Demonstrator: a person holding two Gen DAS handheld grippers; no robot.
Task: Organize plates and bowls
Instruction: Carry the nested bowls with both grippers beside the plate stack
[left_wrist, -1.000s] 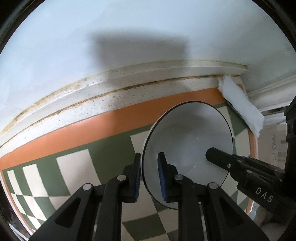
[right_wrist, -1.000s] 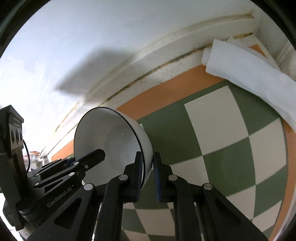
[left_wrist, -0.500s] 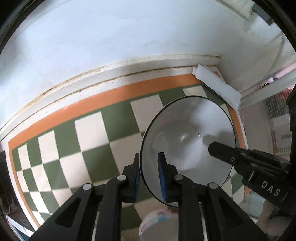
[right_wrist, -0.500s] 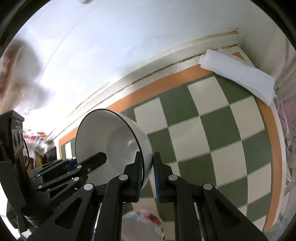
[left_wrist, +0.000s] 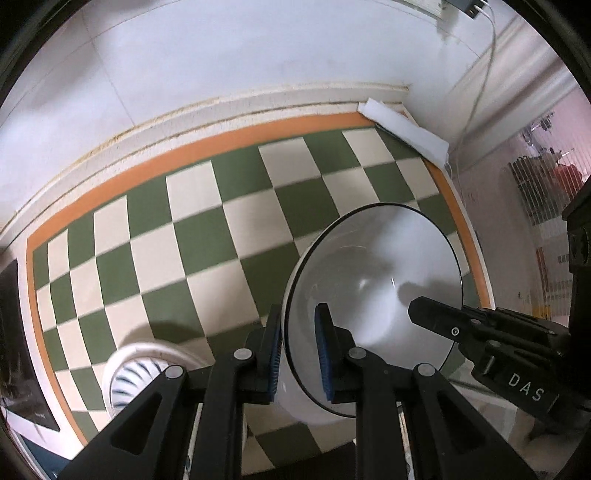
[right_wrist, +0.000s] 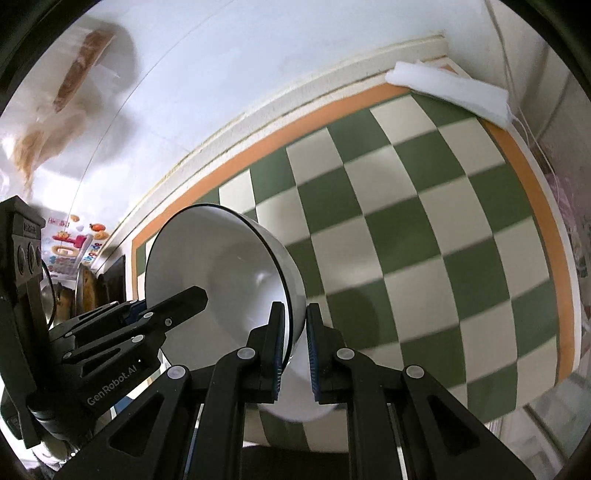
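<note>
Here, a white bowl (left_wrist: 373, 280) with a thin dark rim is held up in the air over a checked mat (left_wrist: 207, 236). It tips on its side, so its open mouth faces the left camera. Two claws hold it at once. The left gripper (left_wrist: 298, 354) pinches one side of the rim, with one blue pad inside the bowl and one pad outside. Its jaws are squeezed tight on the thin wall. The right gripper (right_wrist: 294, 350) pinches the other side of the rim the same way, and its jaws are squeezed tight on the wall too. Each claw can be seen in the other camera, reaching in from the side.

Under the bowl, the mat has green and cream squares and an orange edge. A second bowl (left_wrist: 144, 373), white with dark stripes inside, sits on the mat near the lower left of the left view. A folded white cloth (right_wrist: 450, 90) lies at the far corner of the mat, by the white wall (left_wrist: 240, 51). A thin white cord (left_wrist: 480, 85) hangs down the wall near that corner.
</note>
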